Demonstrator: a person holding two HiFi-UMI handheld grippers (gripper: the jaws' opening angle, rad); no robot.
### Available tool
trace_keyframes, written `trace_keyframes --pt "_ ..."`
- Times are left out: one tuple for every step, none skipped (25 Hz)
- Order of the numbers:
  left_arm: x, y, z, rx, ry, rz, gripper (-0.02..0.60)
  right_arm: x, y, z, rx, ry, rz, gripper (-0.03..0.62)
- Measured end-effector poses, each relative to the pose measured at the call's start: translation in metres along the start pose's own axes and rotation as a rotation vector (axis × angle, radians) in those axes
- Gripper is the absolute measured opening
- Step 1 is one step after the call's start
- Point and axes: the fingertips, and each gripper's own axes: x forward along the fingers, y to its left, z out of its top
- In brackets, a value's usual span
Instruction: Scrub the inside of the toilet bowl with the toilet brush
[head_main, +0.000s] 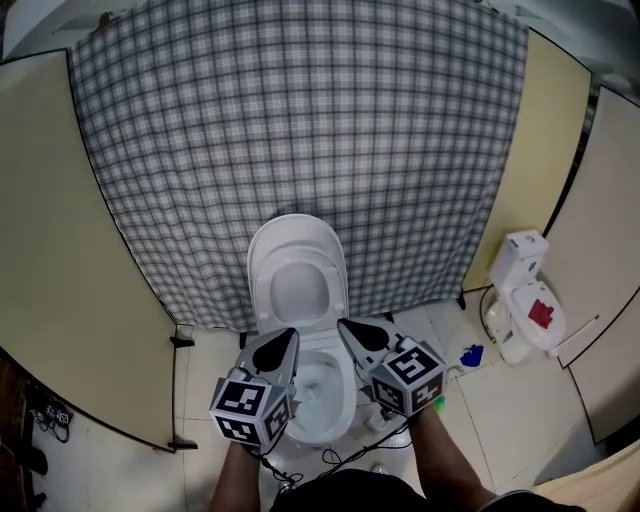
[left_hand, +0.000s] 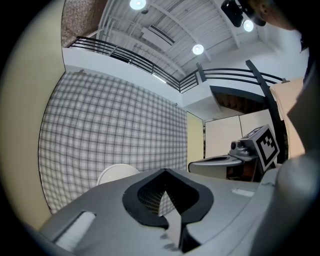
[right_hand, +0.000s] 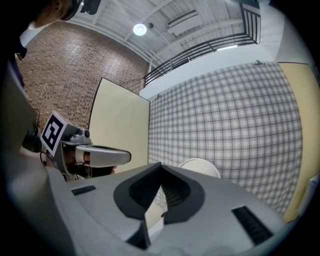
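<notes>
**Head view:** left gripper (head_main: 288, 338) and right gripper (head_main: 350, 328) are held side by side, apart, above the open white bowl (head_main: 325, 390). The lid (head_main: 297, 280) stands raised against a checked curtain (head_main: 300, 130). Only this view shows the bowl's inside, the floor (head_main: 520, 400), a blue thing (head_main: 471, 354) too small to identify, and a second toilet (head_main: 525, 300) at right.

**Gripper views:** both pairs of jaws are closed, tips meeting, with nothing between them. Each view shows the other gripper alongside, the lid's top and, unlike the head view, ceiling lamps (left_hand: 198, 49). The right one shows a brick wall (right_hand: 55, 65).
</notes>
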Motion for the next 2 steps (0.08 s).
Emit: trace_keyframes --pt "0.0014 0.0017 -0.0061 -0.001 -0.001 -0.004 0.009 0.0023 -0.0002 -0.0056 -0.001 0.0 -0.002 0.014" --pt "0.0027 0.0035 -0.0124 -0.001 -0.002 -0.008 0.009 0.0046 -0.0002 -0.0114 -0.002 0.0 -0.004 0.014"
